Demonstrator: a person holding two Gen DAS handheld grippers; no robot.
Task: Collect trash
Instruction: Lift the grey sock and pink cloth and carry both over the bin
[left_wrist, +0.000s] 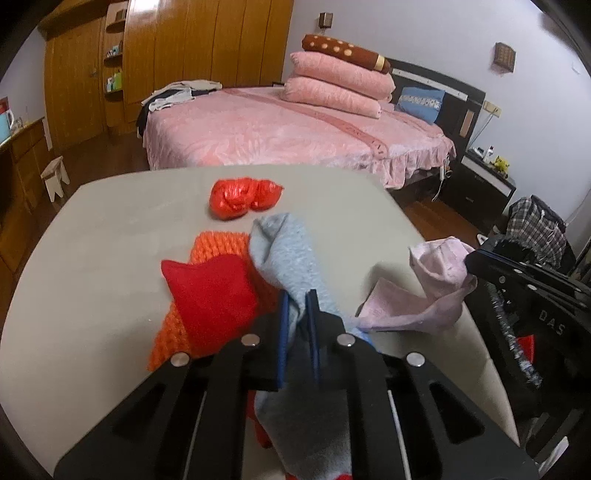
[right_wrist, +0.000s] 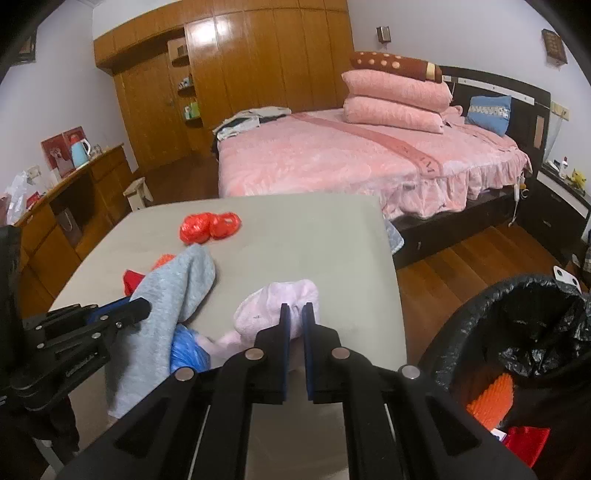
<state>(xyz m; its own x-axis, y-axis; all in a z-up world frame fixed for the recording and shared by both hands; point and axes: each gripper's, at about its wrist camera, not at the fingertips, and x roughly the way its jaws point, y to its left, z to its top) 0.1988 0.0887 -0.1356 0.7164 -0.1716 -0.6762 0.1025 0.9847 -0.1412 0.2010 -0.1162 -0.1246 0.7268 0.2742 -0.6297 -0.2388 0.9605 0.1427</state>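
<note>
My two tongs are matching chunky black plastic jobs, each with flat arms that have long triangular cutouts and round silver rivets at the pivots. The left gripper (left_wrist: 297, 295) and right gripper (right_wrist: 295, 308) both have thin blue pads lining the inside of the fingers. Seen side-on, the right one shows small silver screws and faint raised lettering.

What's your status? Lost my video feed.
Left gripper shut on grey cloth. Right gripper shut on pink cloth. Bin at right, path clear.
</note>
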